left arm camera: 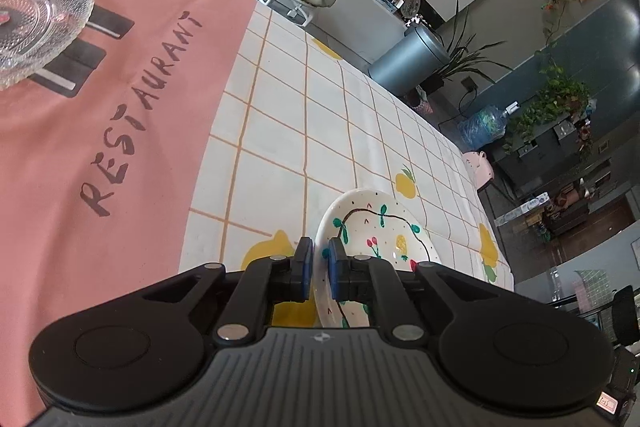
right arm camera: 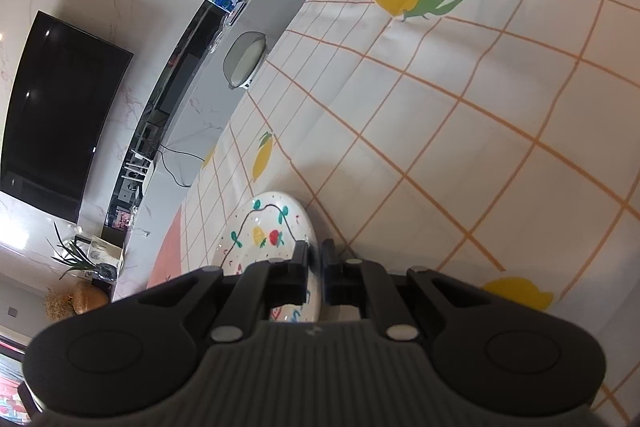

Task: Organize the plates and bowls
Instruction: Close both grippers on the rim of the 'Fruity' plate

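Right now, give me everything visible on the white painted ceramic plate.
The white painted ceramic plate looks glazed, with a dark vine line, green leaves, a yellow pineapple, red fruit and small specks. It is tilted, not flat, above the checked lemon tablecloth. The left gripper and right gripper each clamp its rim.

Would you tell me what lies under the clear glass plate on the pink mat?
Under the glass plate, black printed blocks on the pink mat stick out. Through the patterned glass, what lies directly beneath is too blurred to make out.
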Motion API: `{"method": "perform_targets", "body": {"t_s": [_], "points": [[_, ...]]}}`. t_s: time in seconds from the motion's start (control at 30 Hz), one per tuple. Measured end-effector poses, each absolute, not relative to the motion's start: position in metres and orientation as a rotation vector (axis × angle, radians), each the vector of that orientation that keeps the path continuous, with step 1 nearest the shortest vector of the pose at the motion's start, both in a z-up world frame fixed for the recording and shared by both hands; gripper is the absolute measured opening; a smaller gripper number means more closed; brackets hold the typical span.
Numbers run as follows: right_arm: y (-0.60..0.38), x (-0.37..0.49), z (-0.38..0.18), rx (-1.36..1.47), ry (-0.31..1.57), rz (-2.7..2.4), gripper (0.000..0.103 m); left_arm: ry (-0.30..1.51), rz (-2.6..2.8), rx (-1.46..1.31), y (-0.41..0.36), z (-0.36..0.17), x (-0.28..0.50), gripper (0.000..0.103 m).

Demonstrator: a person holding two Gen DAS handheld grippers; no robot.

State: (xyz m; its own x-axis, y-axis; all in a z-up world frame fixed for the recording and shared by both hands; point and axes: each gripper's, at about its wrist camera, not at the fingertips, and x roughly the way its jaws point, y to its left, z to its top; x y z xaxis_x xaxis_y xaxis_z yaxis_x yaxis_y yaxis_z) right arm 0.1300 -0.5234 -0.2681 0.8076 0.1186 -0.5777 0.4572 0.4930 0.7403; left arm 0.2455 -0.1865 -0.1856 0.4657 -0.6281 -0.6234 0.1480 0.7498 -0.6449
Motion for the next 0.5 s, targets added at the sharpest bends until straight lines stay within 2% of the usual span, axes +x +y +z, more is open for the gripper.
{"method": "perform_targets", "body": {"t_s": [0.27, 0.37, 0.5], "points": [[-0.5268, 0.128, -0.2728, 1.109, 0.609, -0.215, 0.005, 0.982, -0.527, -0.616, -0.1829, -0.1932, 0.2512, 0.013], [-0.5286, 0.127, -0.2747, 1.127, 0.605, -0.21, 0.005, 0.988, -0.524, -0.631, -0.1841, -0.1919, 0.2519, 0.009], [-0.5273, 0.1267, -0.2735, 1.122, 0.615, -0.209, 0.004, 0.98, -0.496, -0.581, -0.1903, -0.1856, 0.2469, 0.008]]}}
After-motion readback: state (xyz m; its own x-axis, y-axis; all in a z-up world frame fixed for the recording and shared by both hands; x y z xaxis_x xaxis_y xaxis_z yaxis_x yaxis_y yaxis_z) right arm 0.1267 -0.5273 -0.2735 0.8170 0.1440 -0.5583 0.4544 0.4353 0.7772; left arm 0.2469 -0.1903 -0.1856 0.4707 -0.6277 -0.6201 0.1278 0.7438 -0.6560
